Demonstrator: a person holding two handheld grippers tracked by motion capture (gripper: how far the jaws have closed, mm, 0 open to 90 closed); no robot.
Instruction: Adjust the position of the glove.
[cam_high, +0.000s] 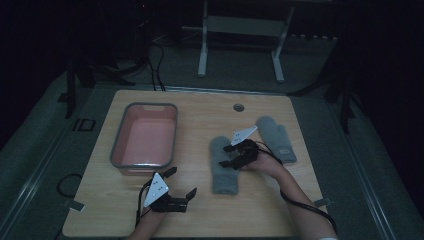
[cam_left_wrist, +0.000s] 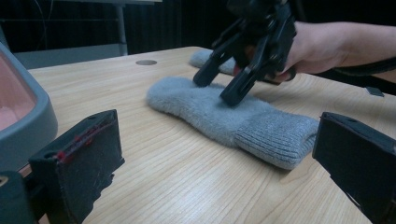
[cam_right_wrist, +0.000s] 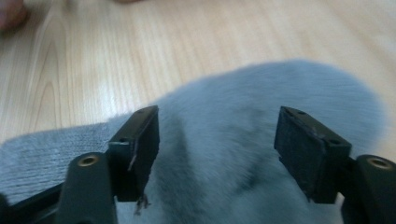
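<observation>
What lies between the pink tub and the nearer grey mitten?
In the high view, only bare wooden table lies between the pink tub and the nearer grey mitten.

Light wooden table (cam_high: 200, 210) with a round hole (cam_high: 238, 107) near the far edge. At centre left, a grey tub (cam_high: 116, 145) with a pink inside. Right of centre, a grey mitten (cam_high: 223, 180) lying flat; further right and higher, a second grey mitten (cam_high: 278, 137), cuff toward the lower right.
</observation>
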